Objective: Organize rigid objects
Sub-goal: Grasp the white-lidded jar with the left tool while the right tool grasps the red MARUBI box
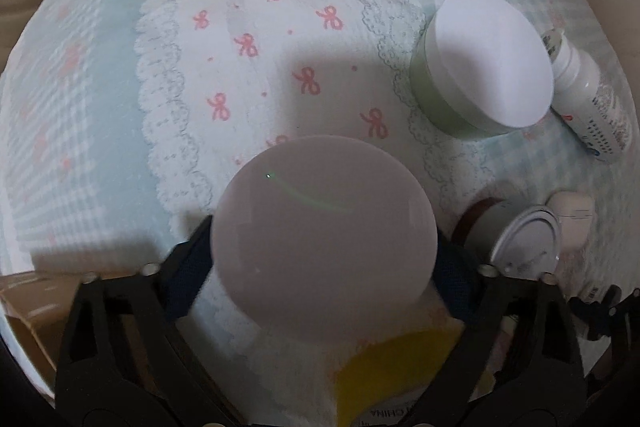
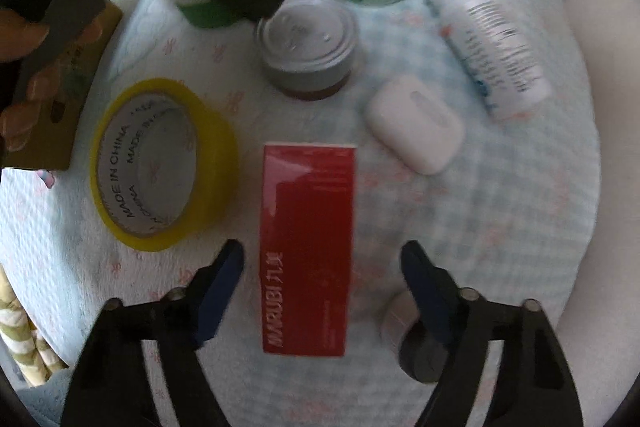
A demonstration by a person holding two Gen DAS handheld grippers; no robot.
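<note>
The white-lidded bottle [image 1: 323, 239] sits clamped in the left gripper [image 1: 323, 259], above the patterned cloth [image 1: 256, 39]. Set it down at 12 o'clock, clear of the green jar [image 1: 480, 67] at 2. The right gripper [image 2: 322, 267] hangs wide open, empty, astride the red box [image 2: 308, 247].

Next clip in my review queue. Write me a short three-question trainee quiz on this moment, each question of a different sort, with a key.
1. True or false: the left gripper is shut on a jar with a white lid.
2. Multiple choice: what lies between the open fingers of the right gripper? A) the yellow tape roll B) the red box C) the white earbud case
3. Fill in: the white bottle near the table's edge is ____ (upright / on its side).

Key:
1. True; its fingers press both sides of the jar.
2. B
3. On its side.
</note>
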